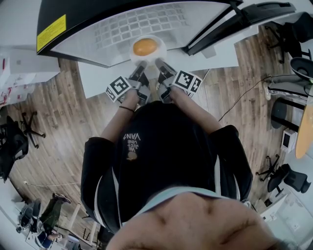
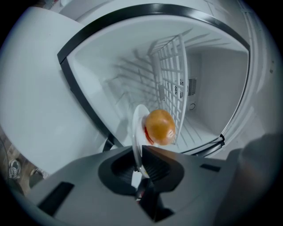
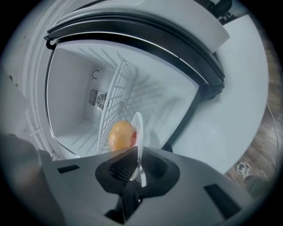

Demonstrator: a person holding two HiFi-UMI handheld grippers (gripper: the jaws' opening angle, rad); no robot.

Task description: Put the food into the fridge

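Evidently mid-delivery, the left gripper and right gripper each stood clamped on opposite edges of the plate bearing the bun, which next needed a level slide into the fridge.

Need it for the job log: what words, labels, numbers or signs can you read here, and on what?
"VANS", upside down, on the person's black shirt; the smaller lines beside it are unreadable.
Yellow rectangular label on the black fridge door: too small to read.
Black-and-white square markers: patterns only.
Both gripper views: none.
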